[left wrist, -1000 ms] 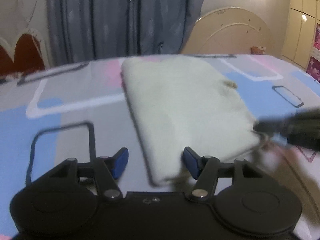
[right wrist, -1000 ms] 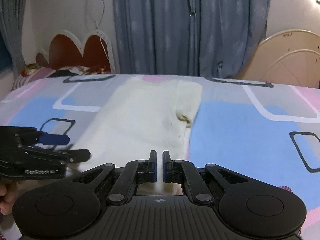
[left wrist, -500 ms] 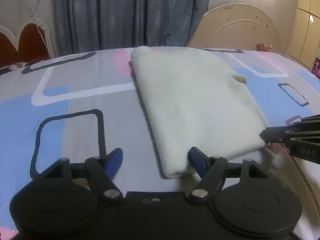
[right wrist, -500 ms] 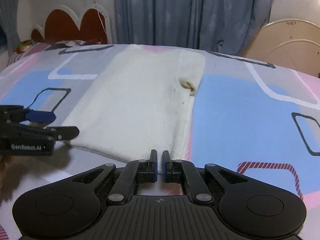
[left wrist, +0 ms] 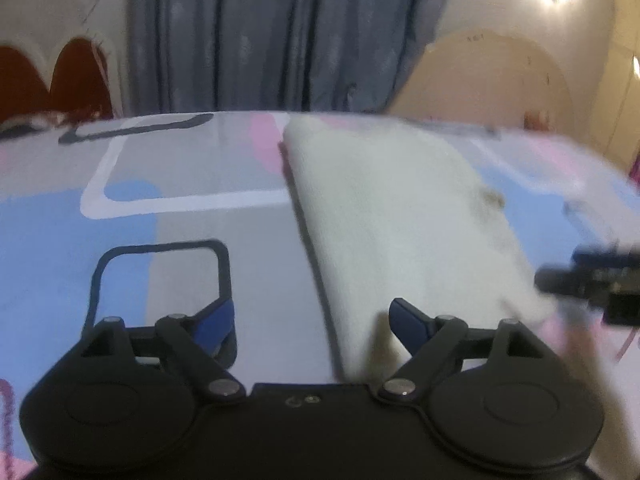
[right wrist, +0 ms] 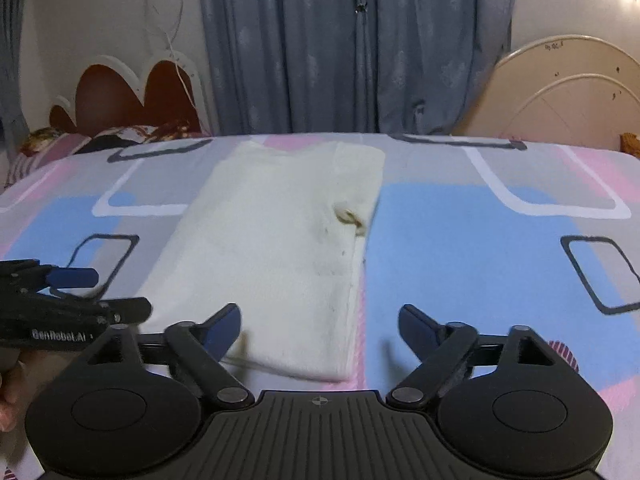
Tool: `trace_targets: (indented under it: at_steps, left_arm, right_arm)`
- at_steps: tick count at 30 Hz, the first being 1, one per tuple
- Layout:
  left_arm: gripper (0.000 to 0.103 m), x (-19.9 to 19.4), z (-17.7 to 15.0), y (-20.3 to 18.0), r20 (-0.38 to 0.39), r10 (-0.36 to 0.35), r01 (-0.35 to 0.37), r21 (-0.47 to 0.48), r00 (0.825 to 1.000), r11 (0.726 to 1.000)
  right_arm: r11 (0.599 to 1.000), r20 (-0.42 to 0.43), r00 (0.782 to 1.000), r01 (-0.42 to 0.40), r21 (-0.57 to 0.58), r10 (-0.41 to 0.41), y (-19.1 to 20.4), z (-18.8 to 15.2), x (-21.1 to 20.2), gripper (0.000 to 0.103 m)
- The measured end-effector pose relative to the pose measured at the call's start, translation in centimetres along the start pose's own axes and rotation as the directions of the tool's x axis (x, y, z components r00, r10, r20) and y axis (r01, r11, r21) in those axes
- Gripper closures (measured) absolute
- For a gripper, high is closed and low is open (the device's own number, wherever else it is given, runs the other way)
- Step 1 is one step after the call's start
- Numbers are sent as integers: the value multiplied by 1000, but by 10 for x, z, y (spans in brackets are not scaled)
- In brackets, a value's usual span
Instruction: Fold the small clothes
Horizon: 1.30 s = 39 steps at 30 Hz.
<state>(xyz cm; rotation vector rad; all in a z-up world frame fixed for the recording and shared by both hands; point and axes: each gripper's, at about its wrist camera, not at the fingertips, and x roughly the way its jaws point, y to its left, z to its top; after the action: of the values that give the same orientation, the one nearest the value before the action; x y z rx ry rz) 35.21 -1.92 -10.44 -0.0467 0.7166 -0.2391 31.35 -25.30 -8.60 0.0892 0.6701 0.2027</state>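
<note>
1. We have a cream garment (right wrist: 272,256) lying flat on the patterned bedsheet (right wrist: 460,248), folded into a long narrow strip that runs away from us toward the curtain (right wrist: 352,40). We judge it lies lengthwise like this so the near end can be carried over to the far end for the next fold.

2. Our right gripper (right wrist: 320,326) has its jaws opening, already wide apart, with nothing pinched. The strip's near right corner sits between the 2 fingers but neither pad presses on it, so the cloth looks released rather than held.

3. Our left gripper (left wrist: 310,318) is also opening, its blue pads spread wide. The strip's near left edge lies between them, untouched as far as we can tell.

4. Both tools hover at the near end, 1 at each corner. We read that as either having just laid the cloth down or lining up for a fresh grasp on the 2 near corners.

5. Hard to make out: the left view is blurred, so the cloth's near edge melts into the sheet. A small brownish mark (right wrist: 350,216) on the right edge could be a label or a stain. The garment's underside and inner layers are hidden, and only a sliver of a hand (right wrist: 8,392) shows at the frame's edge.
</note>
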Motion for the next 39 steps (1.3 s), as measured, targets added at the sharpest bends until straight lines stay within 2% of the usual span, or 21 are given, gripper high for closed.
trace_targets:
  at_steps: [3,6,9,13,15,19,24,27,31,34,36,39]
  left_arm:
    - [25,10,14,13,-13,-53,52,-81,999,995]
    - [34,28,28,23,-59,-60,52,-136,996,989]
    - [33,43,37,32,-86,-123,103,-206,989,973]
    - [27,61,44,37,-99,-160,130,-255,982,958]
    - [28,71,45,38,-111,-168,131,-285,980,950]
    - [31,80,50,39,-111,-175,140,-274,978,952]
    - [35,85,54,37,-129,-183,142,-274,975,951]
    - [42,89,58,34,-140,-202,156,-284,969,946]
    - [48,94,62,38,-150,-250,192,-319,957,928]
    - [50,99,64,40,-150,-315,246,-359,937,901]
    - [42,102,63,44,-130,-344,267,-406,930,874]
    - [35,106,58,46,-103,-375,294,-447,921,845]
  right_arm:
    - [994,17,998,-61,92,59,-15,8,5,31]
    - [969,26,995,-102,225,99,-37,21,18,33]
    - [919,8,992,-122,375,128,-64,27,38,34]
    - [871,32,981,-186,454,192,-82,34,58,34]
    - [854,32,977,-201,480,212,-88,38,70,35]
    - [819,-4,970,-202,536,242,-99,36,96,49]
    - [812,-7,962,-228,538,274,-98,37,105,49]
    - [798,-5,950,-258,544,311,-100,39,110,49]
    - [754,9,934,-294,587,357,-106,37,116,49]
    - [740,17,925,-314,595,379,-111,37,116,49]
    - [728,26,921,-324,604,389,-112,36,117,49]
    - [723,28,917,-333,605,399,-115,36,117,49]
